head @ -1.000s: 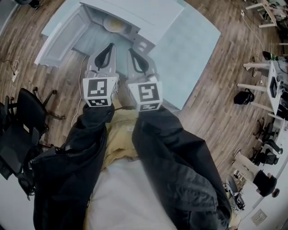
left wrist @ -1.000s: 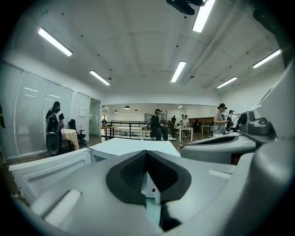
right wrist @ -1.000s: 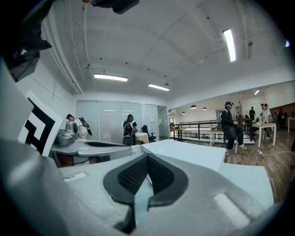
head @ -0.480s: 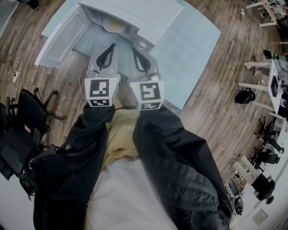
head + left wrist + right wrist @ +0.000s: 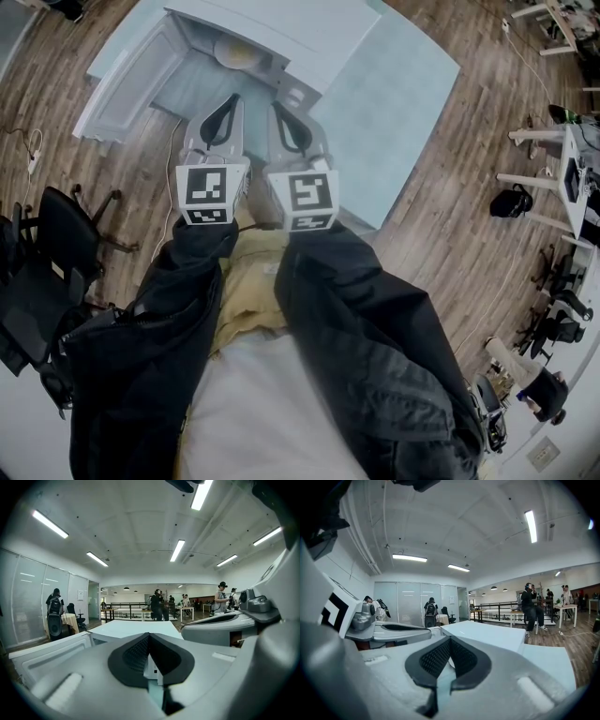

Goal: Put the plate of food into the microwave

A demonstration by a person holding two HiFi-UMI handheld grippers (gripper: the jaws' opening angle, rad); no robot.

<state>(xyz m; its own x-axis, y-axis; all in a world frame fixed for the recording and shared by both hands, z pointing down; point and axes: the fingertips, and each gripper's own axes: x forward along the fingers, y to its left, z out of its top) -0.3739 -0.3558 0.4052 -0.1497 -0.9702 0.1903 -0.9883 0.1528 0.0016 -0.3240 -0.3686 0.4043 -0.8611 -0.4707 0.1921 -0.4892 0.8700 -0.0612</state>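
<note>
Little has moved since the earlier frames: both claws hold the same station in front of the microwave, side by side and close to the person's body. Only a figure on the far floor has shifted.

**Claw state.** The left claw is fully closed, pads together, with nothing held. The right claw is likewise closed and empty. Each gripper view confirms that the dark pads meet along a single seam.

**Location of the task item.** The plate of food sits inside the microwave cavity, on the cavity floor. It is well apart from both claws. The microwave stands on the pale blue counter.

**Step in hand.** The placement appears complete, as the plate is already in the cavity and both claws stand clear. The door is swung fully open to the left.

**Next move.** If the door is to be shut, the left claw is the nearer tool. It needs to reach the free edge of the door and push it round towards the cavity. The right claw must keep out of the swing path.

**Markings.** Each marker cube carries black-and-white square patterns only. No brand, label or readable writing can be made out on the microwave or the counter.
</note>
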